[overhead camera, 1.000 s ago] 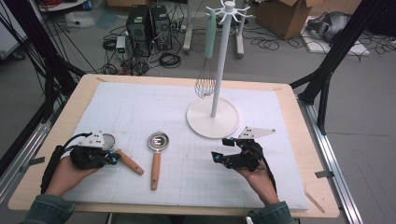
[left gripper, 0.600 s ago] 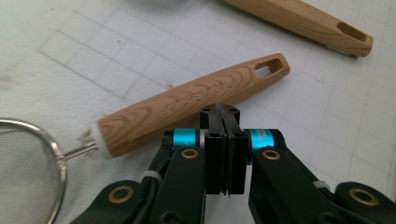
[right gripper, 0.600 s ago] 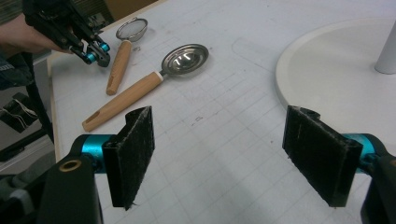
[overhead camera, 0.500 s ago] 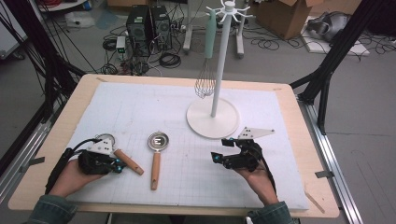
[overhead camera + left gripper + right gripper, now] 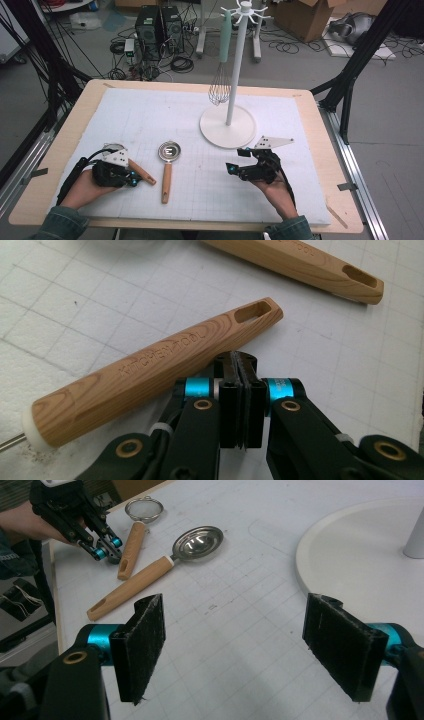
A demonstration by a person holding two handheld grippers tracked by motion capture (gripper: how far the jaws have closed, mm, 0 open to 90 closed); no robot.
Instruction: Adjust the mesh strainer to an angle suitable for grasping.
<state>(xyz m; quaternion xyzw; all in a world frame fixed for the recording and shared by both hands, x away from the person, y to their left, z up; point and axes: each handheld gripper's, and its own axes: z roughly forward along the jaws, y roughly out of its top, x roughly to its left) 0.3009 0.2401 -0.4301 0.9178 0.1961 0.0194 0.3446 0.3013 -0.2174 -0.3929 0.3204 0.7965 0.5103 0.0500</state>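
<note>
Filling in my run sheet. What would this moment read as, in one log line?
left gripper: shut, empty, beside strainer handle | right gripper: open, empty | ladle: flat on mat | whisk: hanging on stand

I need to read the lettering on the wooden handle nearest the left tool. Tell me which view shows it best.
The left gripper view: the light-brown wooden strainer handle lies close up, its engraved lettering and hanging slot legible. The high view shows it small, beside the left tool. The right gripper view shows it far off, lettering unreadable.
</note>
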